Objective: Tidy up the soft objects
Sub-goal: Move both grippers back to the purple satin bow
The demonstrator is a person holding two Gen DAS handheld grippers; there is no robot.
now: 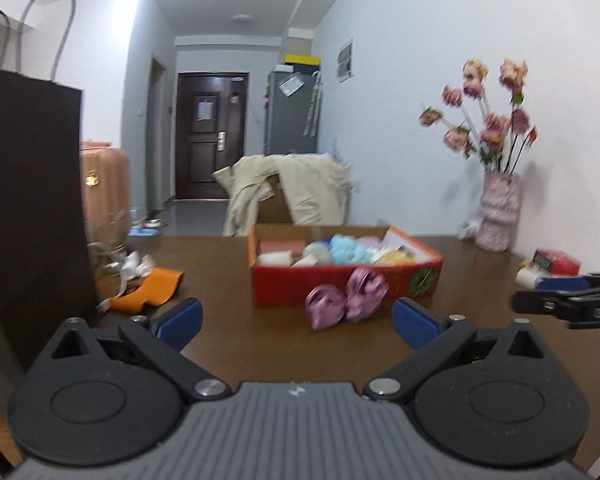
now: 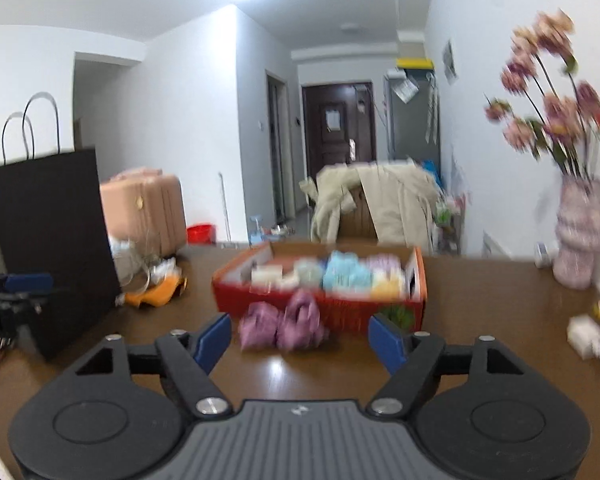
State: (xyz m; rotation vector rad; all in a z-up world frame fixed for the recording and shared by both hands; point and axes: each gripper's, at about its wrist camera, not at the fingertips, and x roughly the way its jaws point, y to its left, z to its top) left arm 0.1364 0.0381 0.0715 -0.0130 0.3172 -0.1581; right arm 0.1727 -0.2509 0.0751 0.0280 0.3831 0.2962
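Left gripper [image 1: 298, 322] and right gripper [image 2: 300, 340]: jaws spread wide, nothing held. Purple soft item [image 1: 346, 300] lies ahead of both, touching the red box [image 1: 260, 276] front. Step: approach; next, close on it and lift it into the box.

On the brown table [image 1: 228, 280] the left gripper [image 1: 298, 320] hangs with jaws spread wide and nothing between them. Beyond it a purple soft bundle [image 1: 346, 298] lies touching the near wall of a red box [image 1: 340, 284] filled with pastel soft items. A black paper bag [image 1: 28, 184] stands at left, a flower vase [image 1: 498, 212] far right, and the right gripper [image 1: 572, 306] enters at the right edge.
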